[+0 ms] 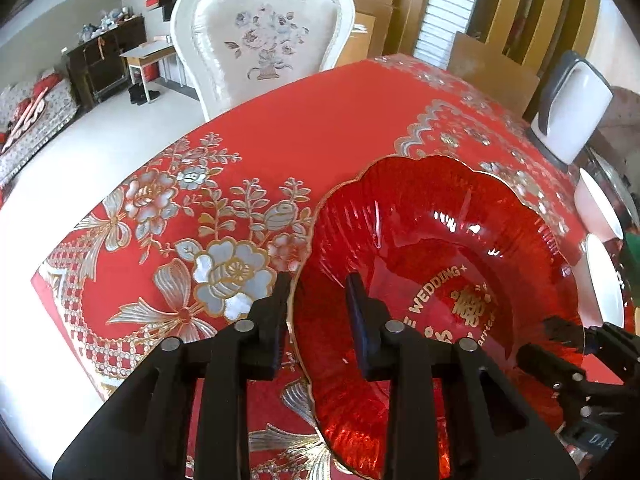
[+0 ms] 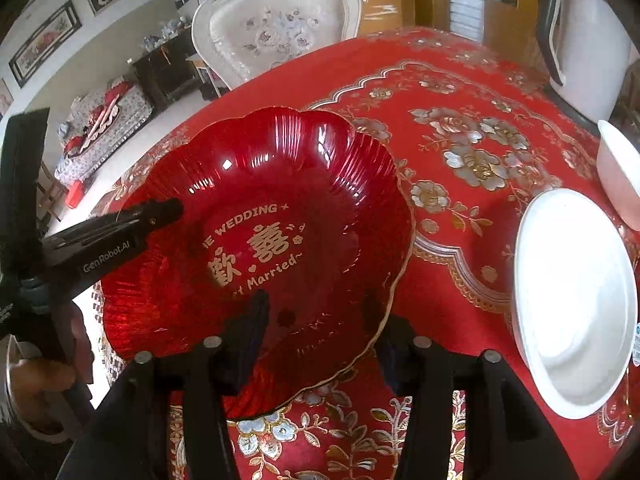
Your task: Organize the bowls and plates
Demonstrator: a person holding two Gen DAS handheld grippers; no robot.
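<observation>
A home dining room: a bench under a red floral tablecloth [image 1: 304, 136], an ornate white upholstered chair [image 1: 262, 36] drawn up, framed pictures [image 2: 44, 42] on the wall, a patterned sofa [image 2: 106, 120], a dark cabinet [image 1: 106, 58].

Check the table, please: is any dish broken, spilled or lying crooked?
Nothing stands out. The red plate looks whole, with a hand-held gripper at each side of its rim. The white plate and white bowl beside it are empty and unbroken, and the tablecloth shows no spill.
</observation>
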